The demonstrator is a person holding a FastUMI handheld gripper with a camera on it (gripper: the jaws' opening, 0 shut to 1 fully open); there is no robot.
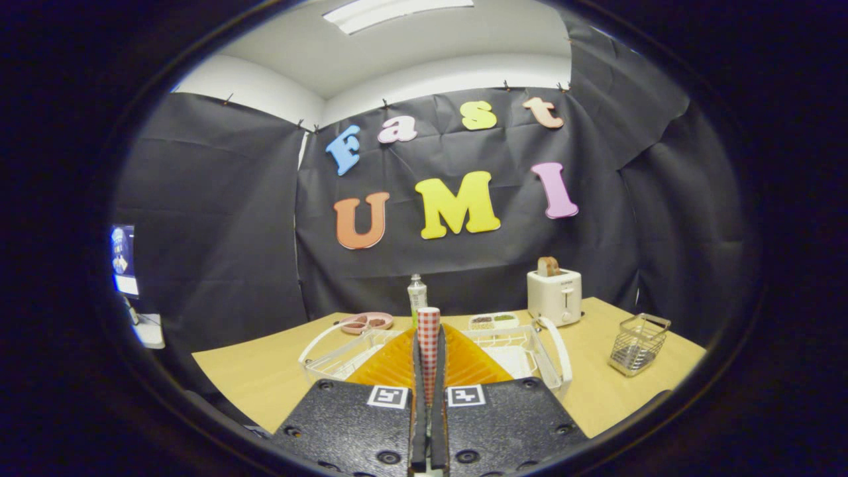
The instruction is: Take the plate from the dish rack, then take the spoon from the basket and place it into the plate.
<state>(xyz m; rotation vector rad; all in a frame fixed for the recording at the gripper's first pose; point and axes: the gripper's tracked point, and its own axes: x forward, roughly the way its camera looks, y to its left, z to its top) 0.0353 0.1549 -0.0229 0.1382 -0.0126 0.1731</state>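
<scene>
A red-and-white checked plate (pixel 428 324) stands upright and edge-on between my fingers. My gripper (pixel 429 348) is shut on it, one finger pressing each face. The plate's top edge rises just past the fingertips; its lower part is hidden by the fingers. Directly beneath and beyond the fingers sits the white wire dish rack (pixel 550 348) with looped handles on both sides. I cannot tell whether the plate still touches the rack. A small wire basket (pixel 638 344) stands on the table to the right of the rack; what lies low inside it is too small to tell.
Behind the rack on the wooden table (pixel 258 371) are a pink divided dish (pixel 366 322), a small bottle (pixel 417 295), a white compartment tray (pixel 493 321) and a white toaster (pixel 555 296) with bread in it. Black cloth walls close the booth.
</scene>
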